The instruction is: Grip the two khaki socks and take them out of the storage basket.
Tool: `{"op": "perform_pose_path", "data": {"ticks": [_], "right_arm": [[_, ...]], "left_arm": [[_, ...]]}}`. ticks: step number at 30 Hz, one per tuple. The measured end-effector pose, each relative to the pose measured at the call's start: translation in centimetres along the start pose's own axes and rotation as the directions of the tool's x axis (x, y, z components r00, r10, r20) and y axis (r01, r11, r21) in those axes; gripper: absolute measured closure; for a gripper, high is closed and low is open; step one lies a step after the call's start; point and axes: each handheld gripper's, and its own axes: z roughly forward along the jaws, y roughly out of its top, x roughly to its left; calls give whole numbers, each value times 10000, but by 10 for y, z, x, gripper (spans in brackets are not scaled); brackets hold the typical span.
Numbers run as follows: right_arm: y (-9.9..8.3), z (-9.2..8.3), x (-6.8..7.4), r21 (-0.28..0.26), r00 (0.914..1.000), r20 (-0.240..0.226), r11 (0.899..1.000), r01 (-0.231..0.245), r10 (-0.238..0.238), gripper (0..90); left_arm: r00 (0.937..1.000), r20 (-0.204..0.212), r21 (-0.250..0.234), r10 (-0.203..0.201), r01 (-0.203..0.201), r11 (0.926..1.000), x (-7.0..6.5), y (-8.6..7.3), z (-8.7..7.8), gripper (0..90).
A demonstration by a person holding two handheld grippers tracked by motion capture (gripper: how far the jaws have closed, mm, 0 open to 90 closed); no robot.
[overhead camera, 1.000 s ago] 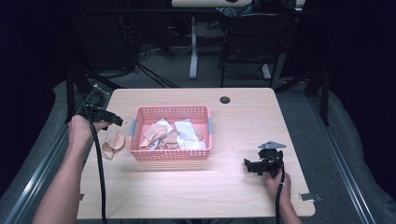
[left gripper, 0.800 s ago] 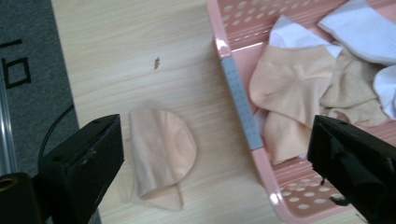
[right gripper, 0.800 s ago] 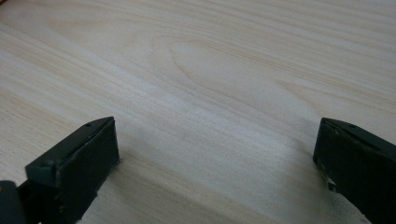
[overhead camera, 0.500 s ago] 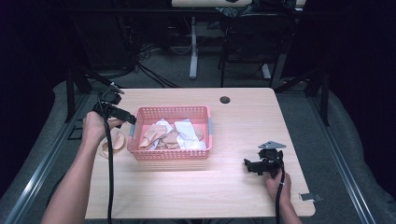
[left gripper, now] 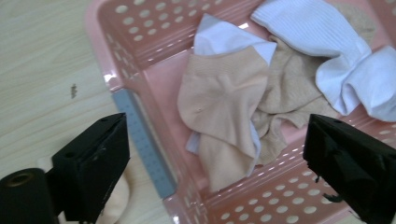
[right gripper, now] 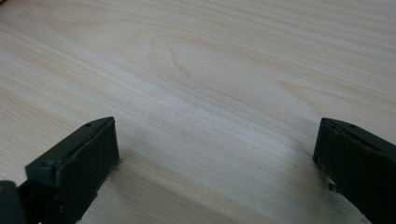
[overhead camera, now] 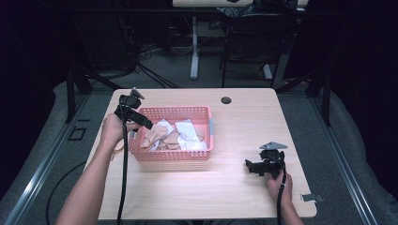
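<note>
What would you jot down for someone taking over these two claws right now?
Left claw: open, nothing held, poised over the left end of the pink basket, aimed at the peach sock on top of the pile.
Right claw: open, nothing held, low over bare table at the right.
Things: peach, beige and white socks lie in the basket; one pale sock lies on the table beside its left wall.
Done: apparently that one sock is out.
Left: probably pick out the rest.

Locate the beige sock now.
The beige sock lies in the pink basket, at its left end on top of the pile in the high view, just ahead of the open left gripper and beside white socks.
</note>
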Motion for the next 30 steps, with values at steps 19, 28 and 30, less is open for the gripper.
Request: {"op": "perform_pose_path", "data": {"ticks": [19, 28, 30], "right_arm": [[0, 0, 0, -2, 10000, -2, 10000, 0, 0, 0], [0, 0, 0, -3, 10000, -5, 10000, -2, 2, 0], [0, 0, 0, -2, 10000, -3, 10000, 0, 0, 0]], "left_arm": [[9977, 400, 839, 549, -582, 9948, -23, 3, 39, 305], [9991, 270, 1350, 318, -352, 9902, -21, 0, 57, 490], [9995, 269, 1518, 193, -232, 9881, -18, 0, 62, 504]]}}
